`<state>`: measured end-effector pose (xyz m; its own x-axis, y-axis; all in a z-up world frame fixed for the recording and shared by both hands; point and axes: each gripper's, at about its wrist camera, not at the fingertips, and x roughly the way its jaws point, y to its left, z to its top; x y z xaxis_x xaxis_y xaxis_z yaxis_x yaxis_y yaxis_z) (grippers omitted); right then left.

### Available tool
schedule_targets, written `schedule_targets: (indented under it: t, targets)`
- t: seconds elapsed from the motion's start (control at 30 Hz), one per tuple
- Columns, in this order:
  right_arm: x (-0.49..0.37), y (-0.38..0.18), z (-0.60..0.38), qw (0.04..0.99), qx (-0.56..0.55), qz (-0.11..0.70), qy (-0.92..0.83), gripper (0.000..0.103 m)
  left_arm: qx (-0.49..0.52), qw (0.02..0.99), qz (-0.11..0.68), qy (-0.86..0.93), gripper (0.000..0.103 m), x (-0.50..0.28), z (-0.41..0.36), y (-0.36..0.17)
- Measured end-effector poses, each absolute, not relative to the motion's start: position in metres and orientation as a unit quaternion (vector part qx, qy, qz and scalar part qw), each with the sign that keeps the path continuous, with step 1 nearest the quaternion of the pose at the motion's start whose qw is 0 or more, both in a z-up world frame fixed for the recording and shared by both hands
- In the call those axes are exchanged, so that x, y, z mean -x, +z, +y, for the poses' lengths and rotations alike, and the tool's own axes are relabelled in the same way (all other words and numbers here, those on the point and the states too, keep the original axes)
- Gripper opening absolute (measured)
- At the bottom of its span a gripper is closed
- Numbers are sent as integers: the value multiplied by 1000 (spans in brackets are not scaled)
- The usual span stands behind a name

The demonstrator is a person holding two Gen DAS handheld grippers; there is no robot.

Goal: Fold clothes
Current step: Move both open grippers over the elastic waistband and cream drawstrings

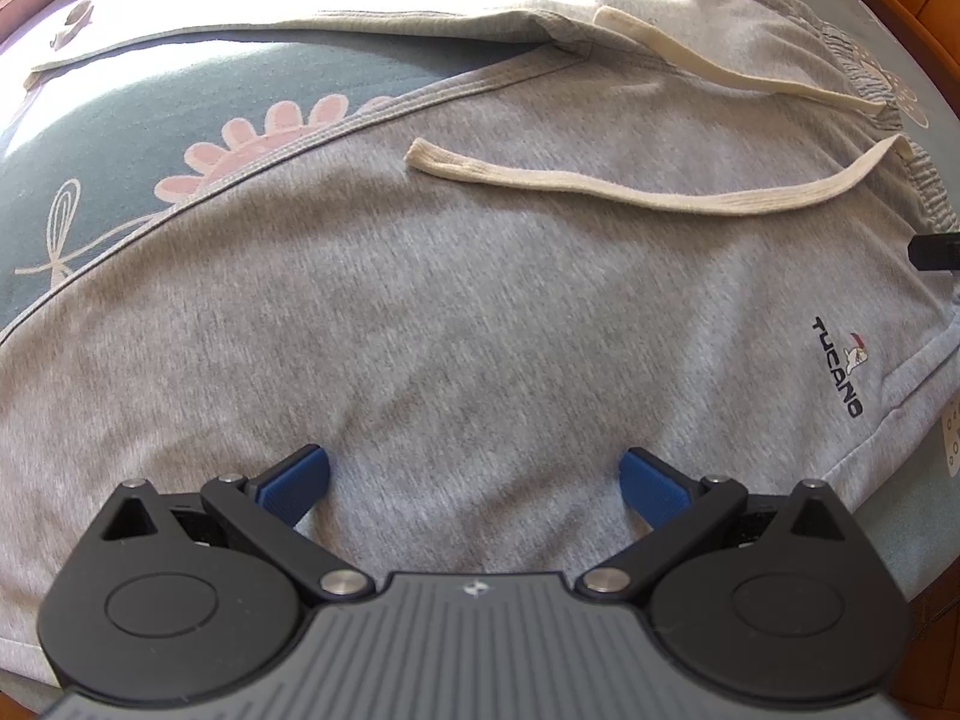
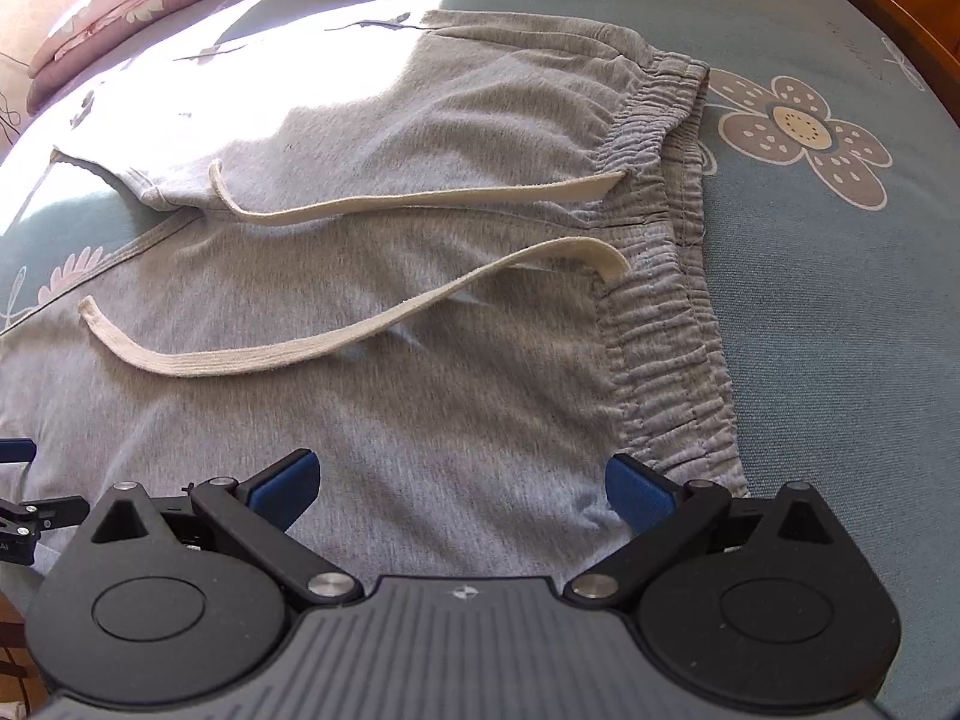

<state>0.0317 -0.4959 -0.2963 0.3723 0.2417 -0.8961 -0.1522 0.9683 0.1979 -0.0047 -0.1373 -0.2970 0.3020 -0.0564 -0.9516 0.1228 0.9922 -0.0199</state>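
Shorts (image 1: 480,300) grey, spread flat on floral bedsheet (image 2: 840,270), ready for folding. Drawstring (image 2: 360,336) loose across front. Left gripper (image 1: 474,483) and right gripper (image 2: 462,483) both wide open, empty, poised over near edge, probably for lifting it; contact unclear.

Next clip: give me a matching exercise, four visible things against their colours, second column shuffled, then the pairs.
Things:
1. shorts
2. drawstring
3. bedsheet
4. finger pads of the right tool

Colours:
A. blue
B. cream
C. grey
D. teal with flower prints

Pairs: 1-C, 2-B, 3-D, 4-A
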Motion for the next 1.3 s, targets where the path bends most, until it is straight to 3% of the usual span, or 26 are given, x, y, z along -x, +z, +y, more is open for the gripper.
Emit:
schedule_targets:
  t: [0.47, 0.63, 0.77, 1.1, 1.3]
  targets:
    - [21, -306, -471, 820, 14, 552, 150, 103, -53, 804, 589, -60, 102, 15, -130, -293]
    - [16, -292, -449, 844, 42, 506, 173, 103, -128, 847, 505, -105, 102, -15, -198, -266]
    - [11, -308, -426, 844, 66, 499, 186, 103, -141, 845, 497, -138, 102, -25, -214, -286]
    - [28, -318, -437, 833, 66, 519, 180, 103, -29, 864, 497, -78, 102, 11, -176, -257]
    - [23, -313, -426, 826, 76, 536, 160, 103, 44, 877, 476, 51, 102, 11, -87, -260]
